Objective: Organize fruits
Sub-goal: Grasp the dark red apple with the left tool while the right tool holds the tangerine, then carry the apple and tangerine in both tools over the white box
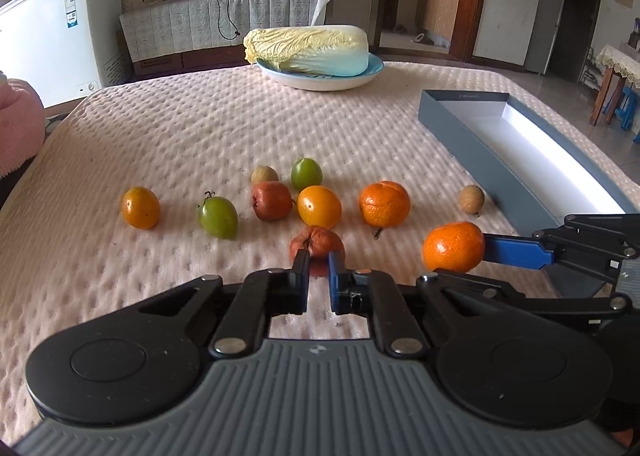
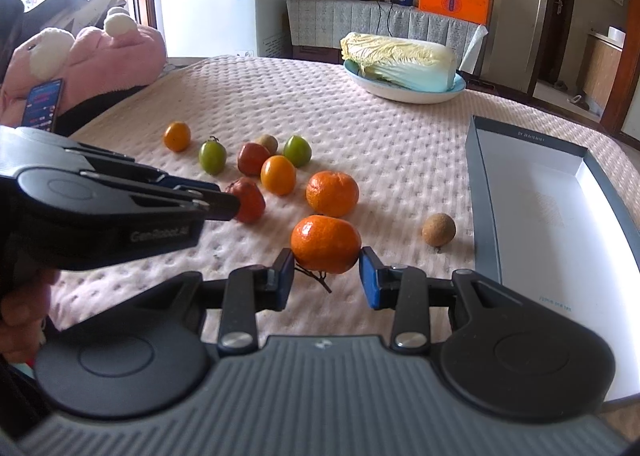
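I saw my right gripper (image 2: 326, 276) grasping the mandarin (image 2: 325, 243) between its fingertips, above the cloth. My left gripper (image 1: 319, 270) was nearly closed, its tips at the red fruit (image 1: 318, 242) just ahead; whether it gripped, I cannot tell.

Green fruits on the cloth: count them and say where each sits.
2. One green fruit with a stem lies left of the cluster, between an orange one and a red one. The other green fruit sits at the back, beside a small brown fruit.
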`<move>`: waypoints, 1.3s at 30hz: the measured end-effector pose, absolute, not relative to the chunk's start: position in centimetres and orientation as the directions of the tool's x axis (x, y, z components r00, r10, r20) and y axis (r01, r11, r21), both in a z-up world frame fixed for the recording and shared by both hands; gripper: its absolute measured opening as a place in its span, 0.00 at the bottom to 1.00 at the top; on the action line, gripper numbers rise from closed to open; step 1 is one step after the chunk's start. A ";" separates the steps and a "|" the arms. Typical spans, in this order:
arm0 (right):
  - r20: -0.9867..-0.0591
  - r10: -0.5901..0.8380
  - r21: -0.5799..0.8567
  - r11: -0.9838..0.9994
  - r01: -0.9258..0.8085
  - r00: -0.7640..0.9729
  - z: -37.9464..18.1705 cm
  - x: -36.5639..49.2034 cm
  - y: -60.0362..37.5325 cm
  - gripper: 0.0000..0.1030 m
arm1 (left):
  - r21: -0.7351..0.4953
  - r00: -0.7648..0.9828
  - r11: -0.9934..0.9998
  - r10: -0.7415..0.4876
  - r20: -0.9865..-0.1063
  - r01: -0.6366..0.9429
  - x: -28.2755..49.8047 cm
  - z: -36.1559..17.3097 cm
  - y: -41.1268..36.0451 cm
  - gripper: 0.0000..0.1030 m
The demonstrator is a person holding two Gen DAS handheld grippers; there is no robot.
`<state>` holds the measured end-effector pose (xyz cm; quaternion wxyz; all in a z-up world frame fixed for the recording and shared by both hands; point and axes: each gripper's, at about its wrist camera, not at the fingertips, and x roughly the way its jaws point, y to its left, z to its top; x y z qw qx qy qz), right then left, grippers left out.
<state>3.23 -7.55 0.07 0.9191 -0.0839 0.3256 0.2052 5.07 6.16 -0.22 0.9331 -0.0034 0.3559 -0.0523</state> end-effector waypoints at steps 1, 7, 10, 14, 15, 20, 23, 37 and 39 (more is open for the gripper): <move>-0.631 0.323 -0.020 0.902 -0.431 0.705 0.1 3.2 -7.6 0.37 | -0.043 0.741 0.995 -0.098 -0.664 0.094 5.0 -0.1 6.2 0.11; -0.639 0.312 -0.024 0.905 -0.424 0.703 0.0 3.2 -8.0 0.38 | -0.059 0.731 0.993 -0.113 -0.673 0.099 4.8 -0.3 6.4 0.11; -0.643 0.307 -0.027 0.906 -0.422 0.702 -0.1 3.0 -8.1 0.37 | -0.062 0.736 0.994 -0.112 -0.668 0.095 4.7 -0.4 6.4 0.26; -0.646 0.303 -0.021 0.911 -0.413 0.701 0.0 3.1 -8.6 0.38 | -0.051 0.761 0.995 -0.100 -0.641 0.088 4.4 -0.1 6.1 0.69; -0.646 0.302 -0.019 0.912 -0.410 0.701 0.0 3.1 -8.7 0.38 | -0.051 0.769 0.994 -0.105 -0.631 0.094 4.3 0.1 6.0 0.72; -0.647 0.312 -0.008 0.910 -0.415 0.696 0.2 3.1 -9.0 0.38 | -0.031 0.761 0.994 -0.098 -0.642 0.102 4.9 -0.5 5.6 0.72; -0.651 0.316 -0.006 0.907 -0.421 0.690 0.2 3.2 -9.1 0.38 | -0.046 0.735 0.996 -0.086 -0.673 0.074 5.9 -1.3 6.0 0.63; -0.642 0.331 -0.002 0.901 -0.433 0.692 0.4 3.1 -9.0 0.37 | -0.020 0.729 0.997 -0.065 -0.681 0.070 6.2 -1.7 5.6 0.37; -0.630 0.339 0.004 0.901 -0.434 0.698 0.7 3.0 -9.1 0.37 | -0.022 0.745 0.998 -0.055 -0.665 0.054 6.0 -1.1 5.8 0.37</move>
